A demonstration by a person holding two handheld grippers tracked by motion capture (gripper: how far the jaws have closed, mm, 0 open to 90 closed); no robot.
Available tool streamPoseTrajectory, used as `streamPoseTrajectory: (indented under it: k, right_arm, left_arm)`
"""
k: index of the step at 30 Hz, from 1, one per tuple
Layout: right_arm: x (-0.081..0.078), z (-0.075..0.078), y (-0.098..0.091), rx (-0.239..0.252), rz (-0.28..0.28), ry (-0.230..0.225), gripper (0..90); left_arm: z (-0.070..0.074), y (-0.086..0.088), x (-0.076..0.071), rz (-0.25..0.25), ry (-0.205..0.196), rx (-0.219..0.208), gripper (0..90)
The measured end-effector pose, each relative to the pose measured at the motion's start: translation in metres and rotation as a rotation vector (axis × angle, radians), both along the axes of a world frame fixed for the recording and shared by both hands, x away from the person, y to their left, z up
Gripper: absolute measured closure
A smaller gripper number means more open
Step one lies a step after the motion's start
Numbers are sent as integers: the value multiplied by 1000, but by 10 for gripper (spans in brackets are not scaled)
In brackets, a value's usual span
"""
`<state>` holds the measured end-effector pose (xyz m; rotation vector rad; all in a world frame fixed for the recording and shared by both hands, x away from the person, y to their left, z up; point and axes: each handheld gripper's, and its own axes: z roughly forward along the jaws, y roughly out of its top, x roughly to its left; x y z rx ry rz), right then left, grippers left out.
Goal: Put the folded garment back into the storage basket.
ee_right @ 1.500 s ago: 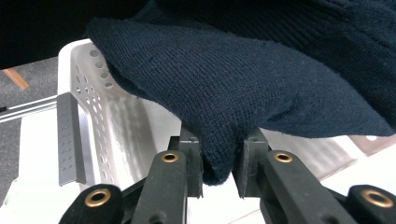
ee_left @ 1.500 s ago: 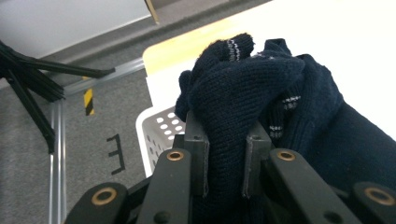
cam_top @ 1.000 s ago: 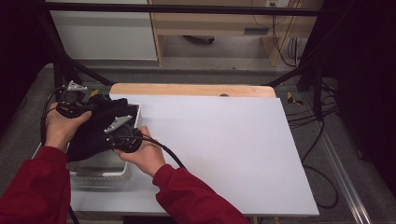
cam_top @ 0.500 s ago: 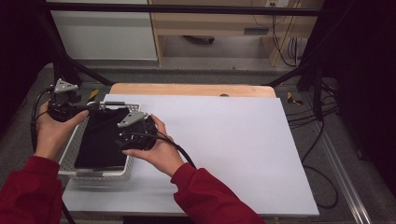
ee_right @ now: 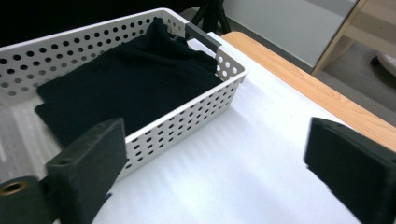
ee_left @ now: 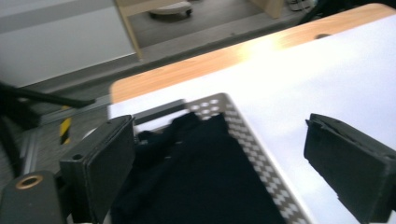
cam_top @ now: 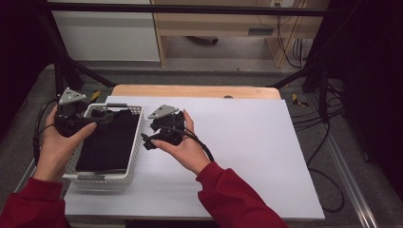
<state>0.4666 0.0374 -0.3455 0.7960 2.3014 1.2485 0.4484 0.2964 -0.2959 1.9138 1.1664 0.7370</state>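
Black cloth (cam_top: 107,140) folded in white basket (cam_top: 135,137), white table (cam_top: 247,142), wooden board (cam_top: 195,91) behind

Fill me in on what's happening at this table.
A person holds a gripper in each hand beside a white basket on the table. A folded black garment lies inside the basket. The left gripper hangs over the basket's far end, the right gripper just outside its wall. Both have just been opening, with nothing between their fingers.

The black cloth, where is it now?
The black cloth lies folded inside the white basket, at the table's left in the high view.
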Motion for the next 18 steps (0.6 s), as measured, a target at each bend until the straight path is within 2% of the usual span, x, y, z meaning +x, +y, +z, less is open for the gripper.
streamPoseTrajectory:
  k: [1, 6, 10, 13, 14, 18]
  right_arm:
    - [0, 3, -9, 9, 28, 8, 60]
    - [3, 8, -25, 7, 46, 6, 54]
    - [4, 13, -35, 23, 36, -1, 59]
    - [5, 17, -45, 39, 45, -4, 75]
    - [5, 20, -51, 44, 33, -10, 77]
    - [4, 23, -62, 55, 21, -18, 72]
  left_arm:
    - [-5, -6, -5, -25, 2, -13, 60]
    - [-14, -17, -14, -44, 14, -24, 59]
    - [-20, -25, -22, -43, 16, -26, 59]
    - [-23, -28, -30, -48, 9, -45, 56]
    - [-26, -30, -35, -49, -2, -61, 52]
    - [-32, -33, -42, -42, -5, -54, 52]
